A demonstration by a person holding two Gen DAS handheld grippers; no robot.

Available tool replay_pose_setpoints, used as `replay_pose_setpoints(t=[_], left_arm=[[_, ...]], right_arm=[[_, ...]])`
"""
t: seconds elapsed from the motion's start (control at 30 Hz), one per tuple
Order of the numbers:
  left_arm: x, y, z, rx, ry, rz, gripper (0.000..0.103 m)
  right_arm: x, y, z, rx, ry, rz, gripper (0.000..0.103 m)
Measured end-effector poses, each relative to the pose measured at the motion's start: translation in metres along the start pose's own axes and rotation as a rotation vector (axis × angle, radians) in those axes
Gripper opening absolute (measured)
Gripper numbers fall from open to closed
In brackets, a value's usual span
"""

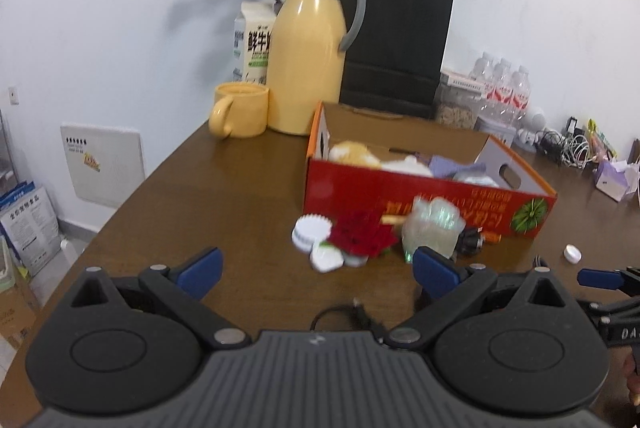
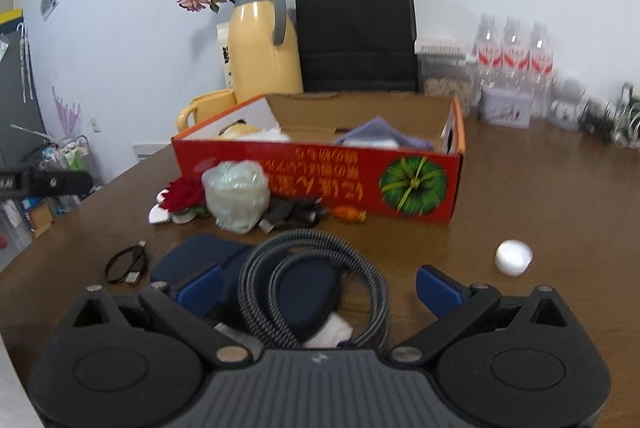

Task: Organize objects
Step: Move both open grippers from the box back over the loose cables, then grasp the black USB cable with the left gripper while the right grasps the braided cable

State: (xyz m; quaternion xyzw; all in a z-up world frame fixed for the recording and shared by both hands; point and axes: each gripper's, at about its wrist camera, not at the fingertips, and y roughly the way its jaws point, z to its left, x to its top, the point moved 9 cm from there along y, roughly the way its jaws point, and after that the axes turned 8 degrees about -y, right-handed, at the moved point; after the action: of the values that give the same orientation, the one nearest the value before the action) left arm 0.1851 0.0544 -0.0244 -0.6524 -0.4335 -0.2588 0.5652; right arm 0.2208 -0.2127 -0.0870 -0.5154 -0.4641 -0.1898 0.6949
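A red cardboard box (image 1: 424,202) (image 2: 320,180) sits open on the brown table with soft items inside. In front of it lie a red fabric rose (image 1: 362,236) (image 2: 182,194), white lids (image 1: 310,230), a crumpled clear plastic wrap (image 1: 434,228) (image 2: 236,194) and a small orange item (image 2: 350,214). My left gripper (image 1: 318,274) is open and empty, just short of the rose. My right gripper (image 2: 318,286) is open above a coiled braided cable (image 2: 320,288) lying on a dark blue pouch (image 2: 200,256). A white cap (image 2: 514,257) (image 1: 572,254) lies at the right.
A yellow thermos jug (image 1: 306,60), yellow mug (image 1: 240,108), milk carton (image 1: 254,40), dried roses and a black paper bag (image 1: 396,44) stand behind the box. Water bottles (image 2: 514,56) and a tin stand at the back right. A short black cable (image 2: 126,264) lies at the left.
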Motion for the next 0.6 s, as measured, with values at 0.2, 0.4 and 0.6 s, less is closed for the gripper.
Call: replay_pose_setpoints(t=[0.2,0.4,0.6], left_arm=[[-0.011,-0.005,0.004,0.003,-0.001,0.02,0.103],[-0.012,-0.006,0.004,0.004,0.001,0.019,0.103],[-0.015,-0.003,0.003,0.004,0.004,0.036,0.103]], right_arm=[[-0.01,0.01,-0.005,0.062,0.1,0.015,0.103],[-0.012,0.009,-0.009,0.089,0.16,-0.009,0.09],[-0.008,0.004,-0.006,0.06,0.138,-0.053,0.088]])
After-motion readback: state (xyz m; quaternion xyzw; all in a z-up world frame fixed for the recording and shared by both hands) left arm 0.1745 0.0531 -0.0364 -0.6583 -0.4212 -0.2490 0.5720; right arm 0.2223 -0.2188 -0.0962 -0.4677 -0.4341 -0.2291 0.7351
